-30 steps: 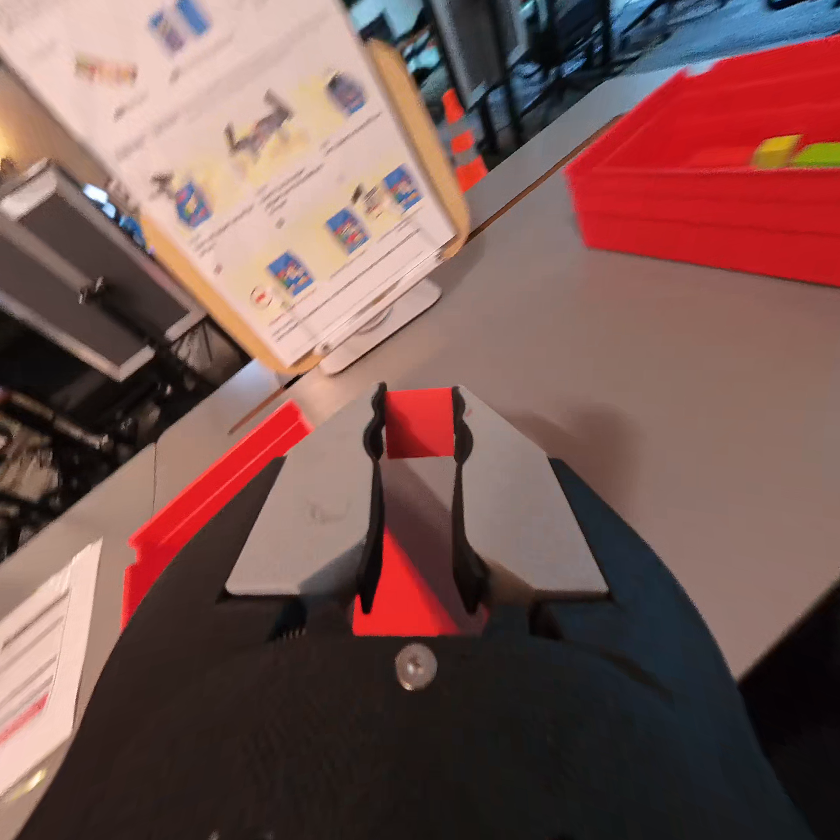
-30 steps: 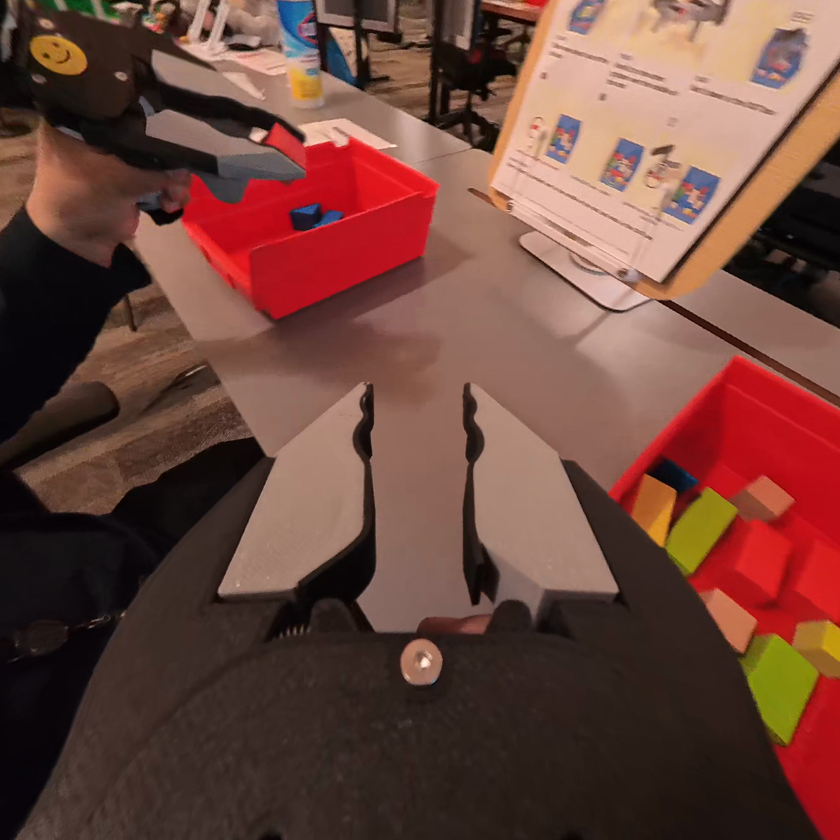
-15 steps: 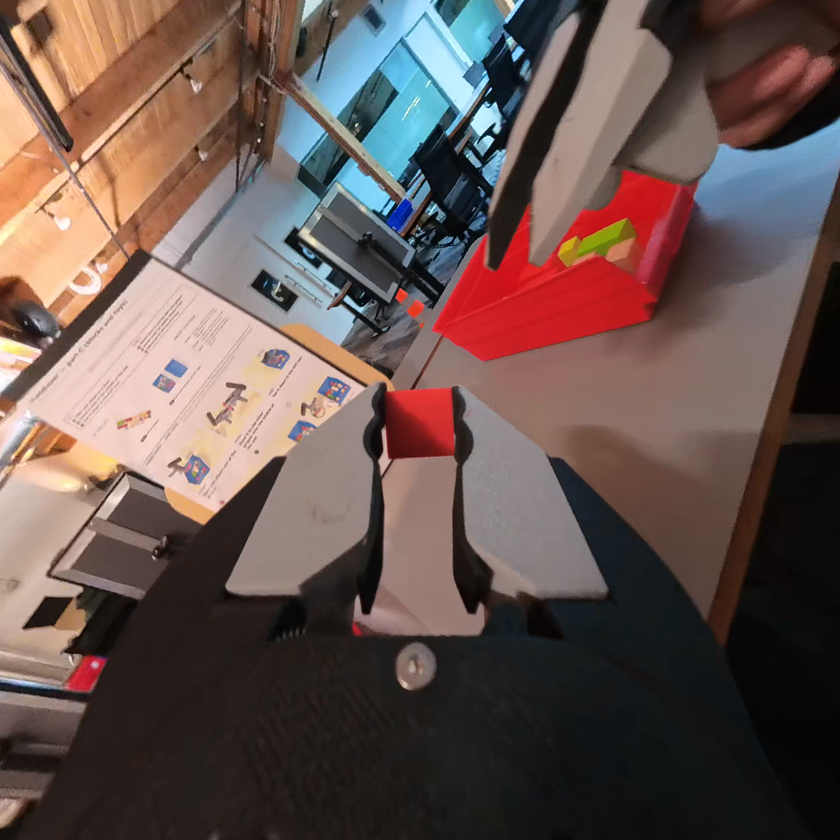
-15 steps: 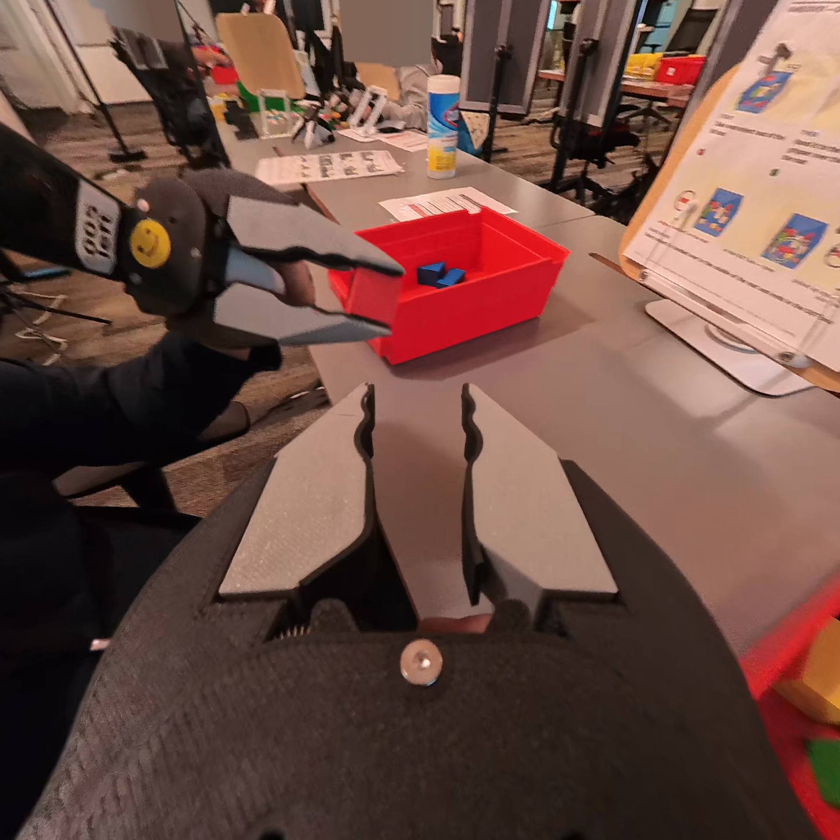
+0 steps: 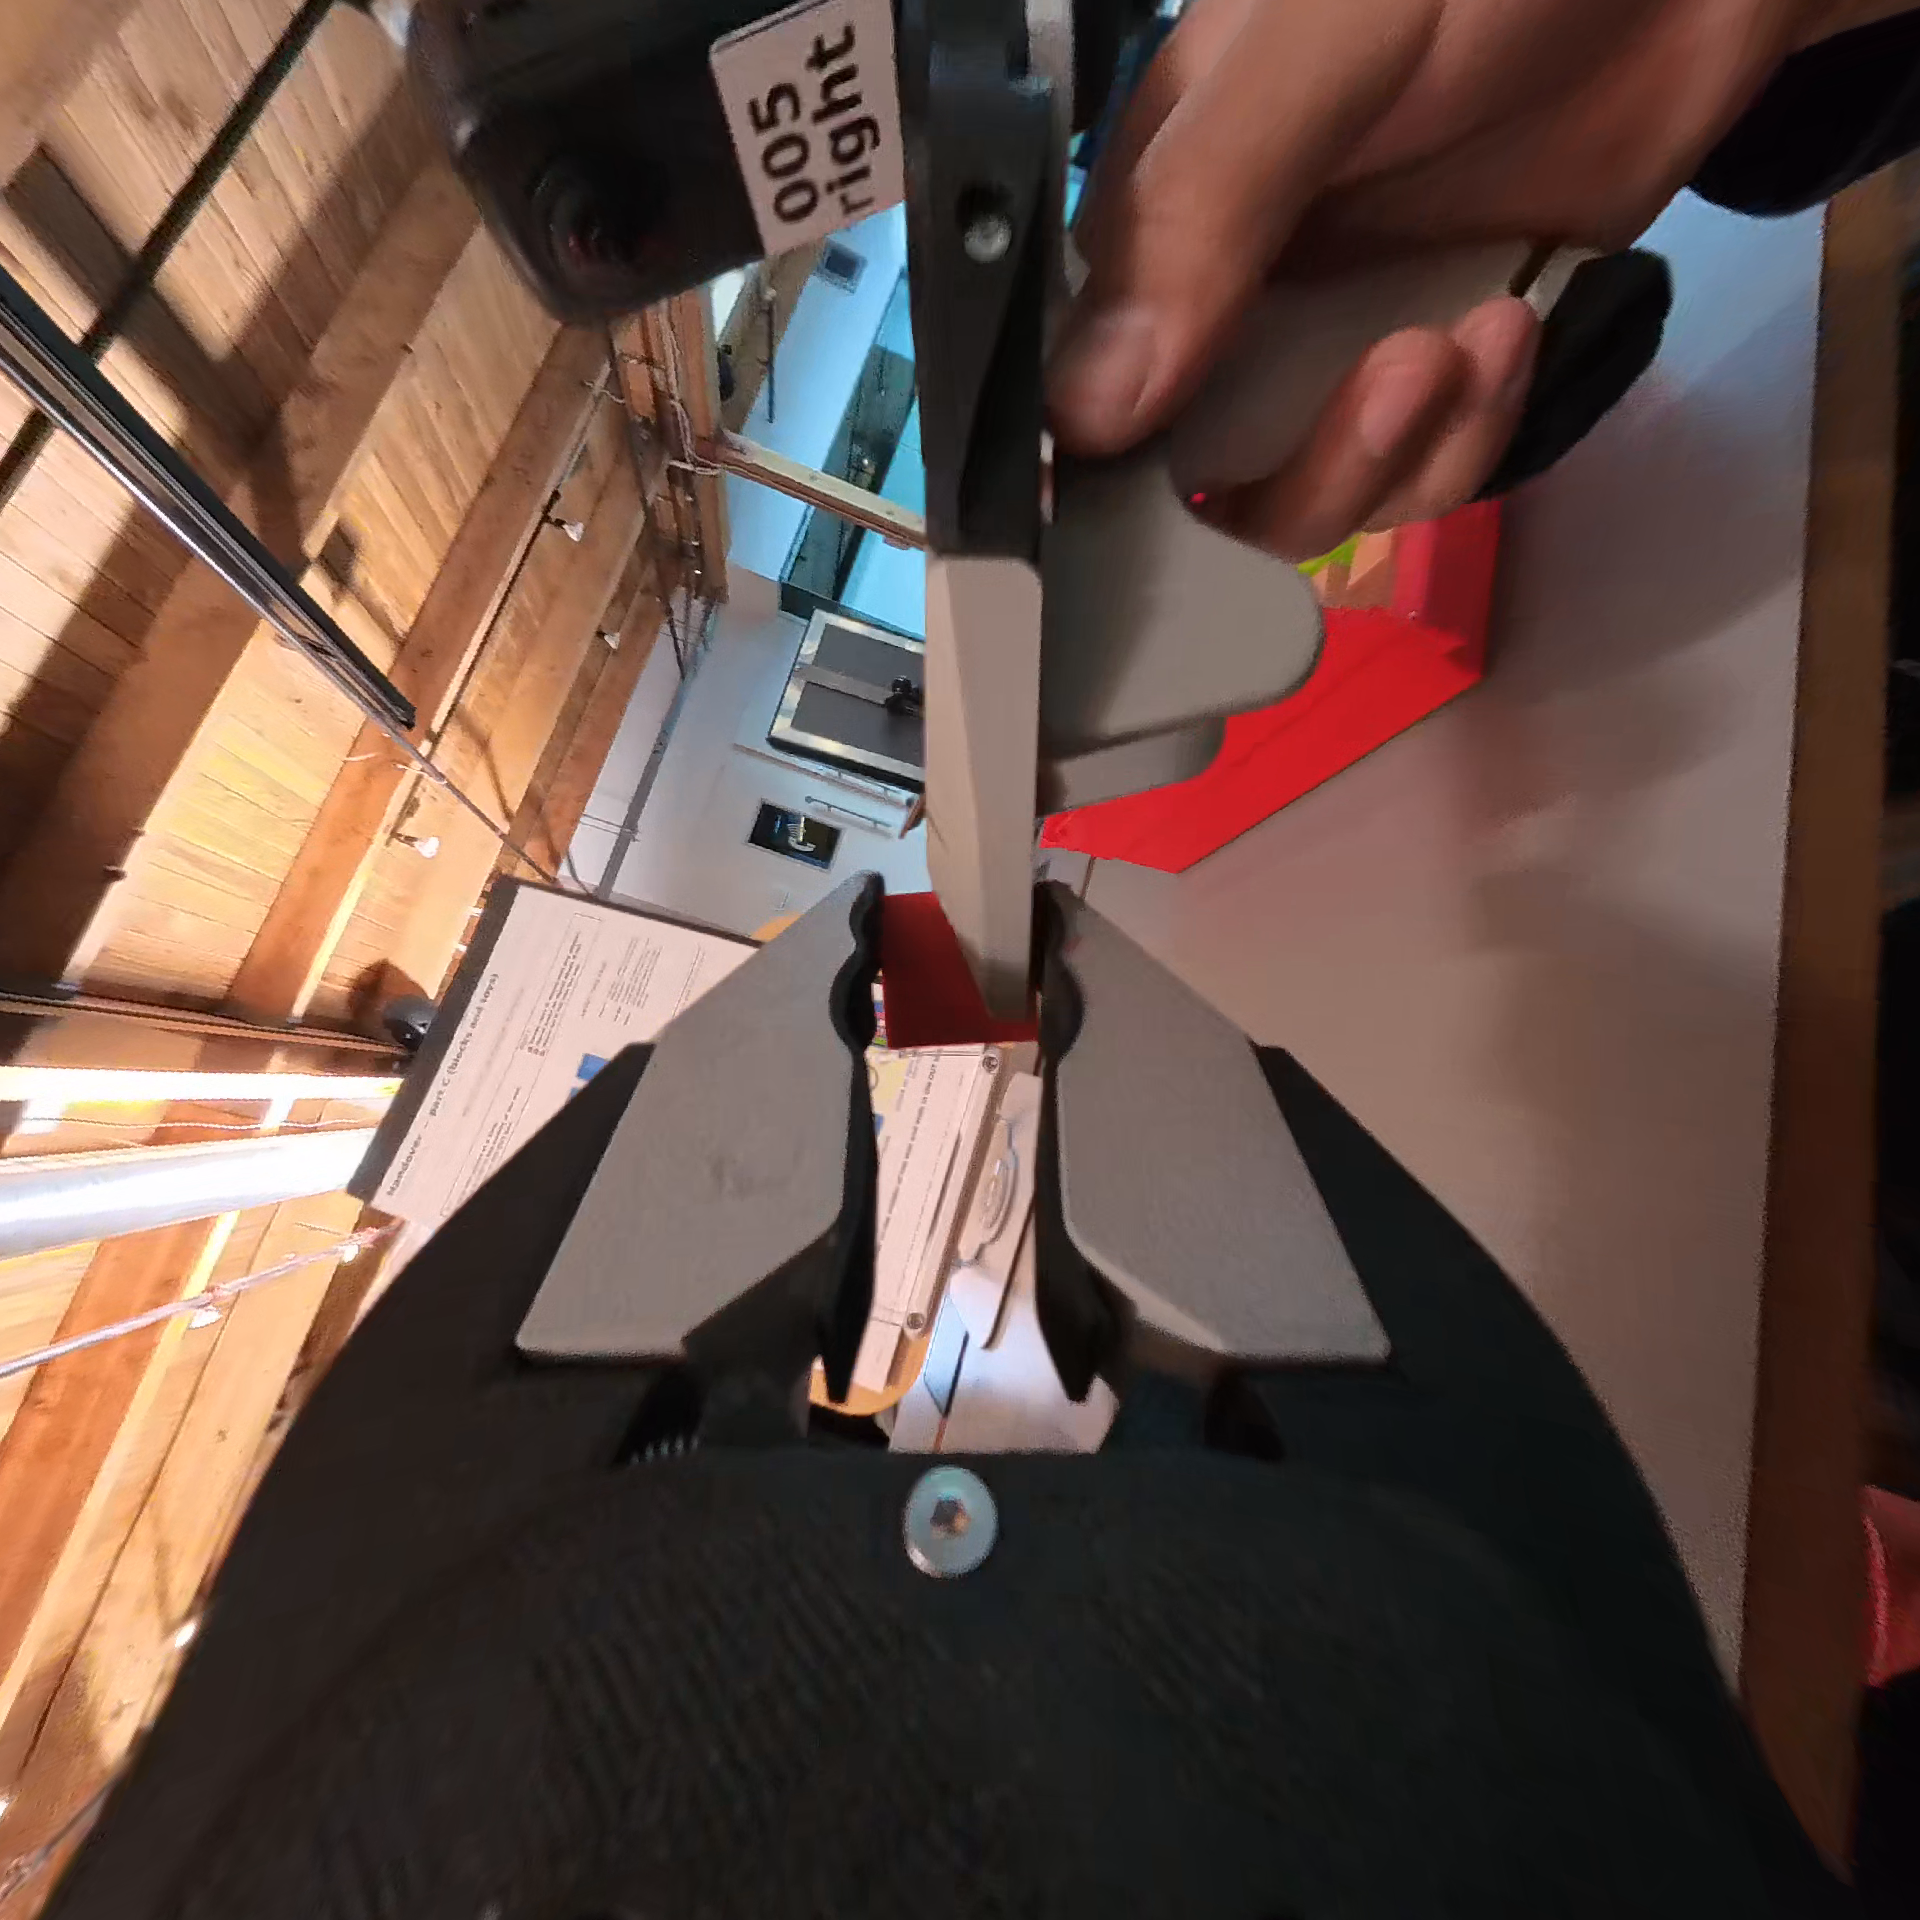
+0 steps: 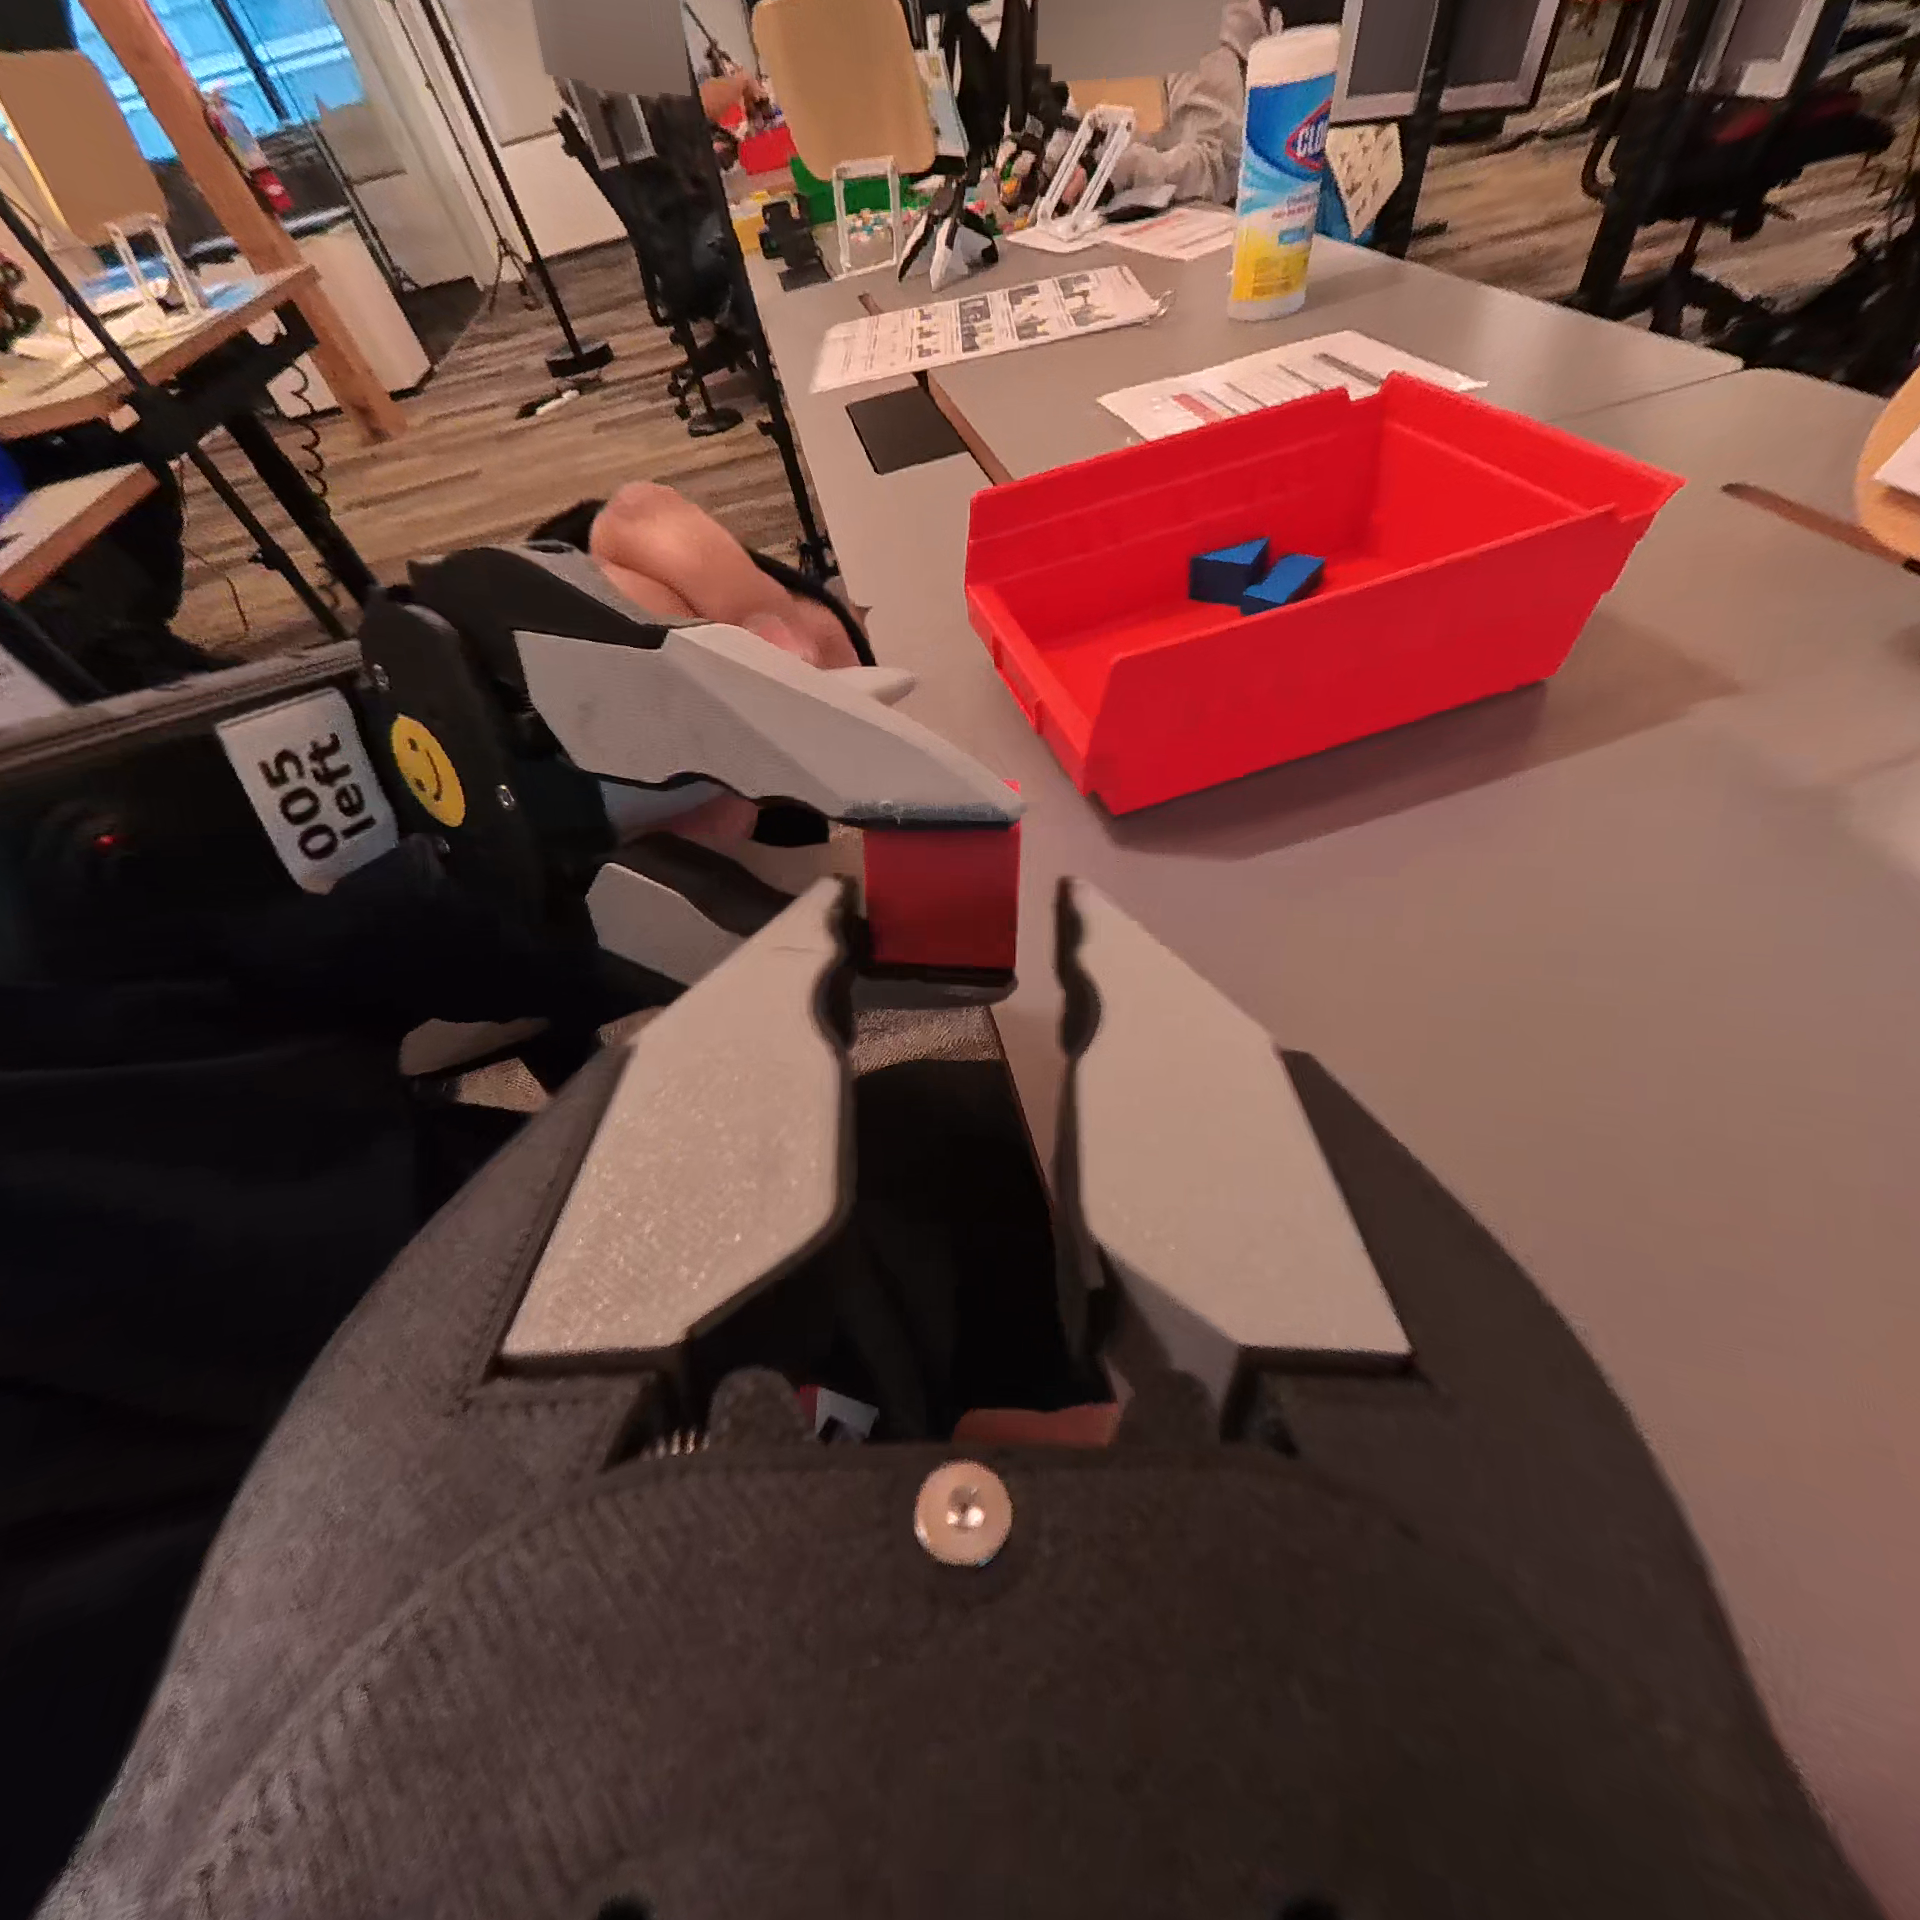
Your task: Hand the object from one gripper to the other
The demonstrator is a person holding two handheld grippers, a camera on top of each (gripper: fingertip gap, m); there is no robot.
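Red block point(image 6: 940, 899), pinched in the left tool point(image 6: 935, 904), has now come between the right tool's point(image 6: 951, 935) spread fingers, ready for the handover.

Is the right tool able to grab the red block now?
Probably yes. The right tool is open, with the red block at its fingertips, held by the left tool from above and below, leaving its sides free.

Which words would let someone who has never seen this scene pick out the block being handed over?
Start at the grey table with the red bin on it. In front of that bin, above the table's near edge, the left gripper clamps a red block top and bottom. Unlike the two blue blocks lying in the bin, it is red and held in the air.
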